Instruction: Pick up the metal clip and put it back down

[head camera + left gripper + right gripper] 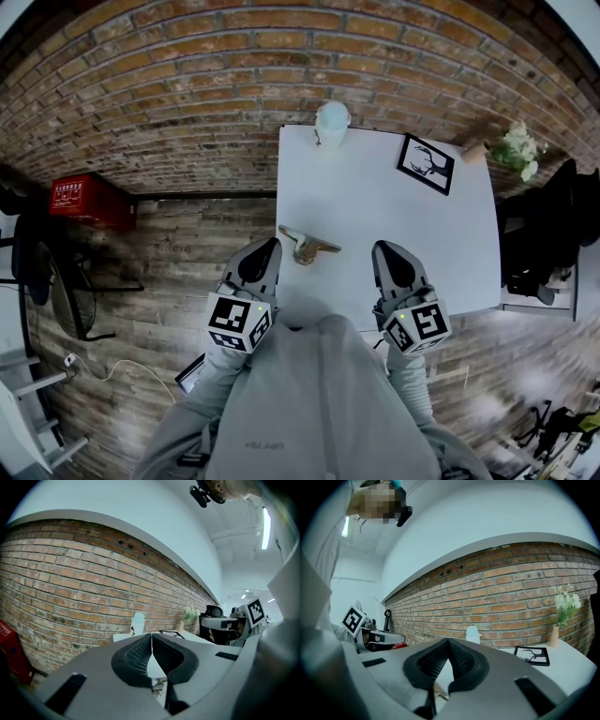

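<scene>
The metal clip, brass-coloured with spread handles, lies on the white table near its front left edge. My left gripper hovers just left of the clip, shut, with nothing between its jaws. My right gripper is over the table to the clip's right, also shut and holding nothing. In the left gripper view the tips meet, and a bit of the clip shows below them. In the right gripper view the jaws are closed, with the clip glimpsed low beneath.
At the table's far edge stand a white lidded cup, a framed deer picture and a vase of flowers. A black chair is to the right, and a red crate sits on the floor at left. A brick wall lies behind.
</scene>
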Demonstrator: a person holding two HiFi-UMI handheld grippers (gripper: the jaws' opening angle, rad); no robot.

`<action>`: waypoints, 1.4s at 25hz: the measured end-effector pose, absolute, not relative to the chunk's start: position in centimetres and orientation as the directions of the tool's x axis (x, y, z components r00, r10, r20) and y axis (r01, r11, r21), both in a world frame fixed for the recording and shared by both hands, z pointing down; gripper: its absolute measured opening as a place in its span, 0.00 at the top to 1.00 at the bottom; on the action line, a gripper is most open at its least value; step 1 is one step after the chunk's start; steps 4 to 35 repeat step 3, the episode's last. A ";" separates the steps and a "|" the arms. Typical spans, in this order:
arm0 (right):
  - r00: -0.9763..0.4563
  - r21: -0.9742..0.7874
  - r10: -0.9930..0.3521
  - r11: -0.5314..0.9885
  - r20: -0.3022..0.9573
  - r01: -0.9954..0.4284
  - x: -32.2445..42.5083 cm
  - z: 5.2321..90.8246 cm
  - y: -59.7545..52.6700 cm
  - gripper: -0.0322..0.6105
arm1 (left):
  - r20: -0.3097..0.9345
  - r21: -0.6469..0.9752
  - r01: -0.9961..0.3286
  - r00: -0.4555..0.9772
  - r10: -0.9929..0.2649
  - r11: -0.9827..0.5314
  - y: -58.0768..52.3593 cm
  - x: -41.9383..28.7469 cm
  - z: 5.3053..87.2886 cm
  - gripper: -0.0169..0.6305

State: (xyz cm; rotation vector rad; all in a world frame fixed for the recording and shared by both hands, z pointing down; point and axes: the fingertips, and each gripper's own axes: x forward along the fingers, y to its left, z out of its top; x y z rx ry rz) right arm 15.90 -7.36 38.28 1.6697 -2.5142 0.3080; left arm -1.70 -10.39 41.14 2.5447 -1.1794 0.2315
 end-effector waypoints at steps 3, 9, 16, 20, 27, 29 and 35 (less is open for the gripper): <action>-0.389 -0.107 -0.899 0.375 0.201 -0.921 15.8 38.3 -7.3 0.91 | 0.279 0.224 -0.762 0.647 -0.709 -0.608 -10.3 -1.7 41.2 0.93; -0.389 -0.107 -0.899 0.375 0.201 -0.921 15.8 38.3 -7.3 0.91 | 0.279 0.224 -0.762 0.647 -0.709 -0.608 -10.3 -1.7 41.2 0.93; -0.389 -0.107 -0.899 0.375 0.201 -0.921 15.8 38.3 -7.3 0.91 | 0.279 0.224 -0.762 0.647 -0.709 -0.608 -10.3 -1.7 41.2 0.93; -0.389 -0.107 -0.899 0.375 0.201 -0.921 15.8 38.3 -7.3 0.91 | 0.279 0.224 -0.762 0.647 -0.709 -0.608 -10.3 -1.7 41.2 0.93; -0.389 -0.107 -0.899 0.375 0.201 -0.921 15.8 38.3 -7.3 0.91 | 0.279 0.224 -0.762 0.647 -0.709 -0.608 -10.3 -1.7 41.2 0.93; -0.389 -0.107 -0.899 0.375 0.201 -0.921 15.8 38.3 -7.3 0.91 | 0.279 0.224 -0.762 0.647 -0.709 -0.608 -10.3 -1.7 41.2 0.93; -0.389 -0.107 -0.899 0.375 0.201 -0.921 15.8 38.3 -7.3 0.91 | 0.279 0.224 -0.762 0.647 -0.709 -0.608 -10.3 -1.7 41.2 0.93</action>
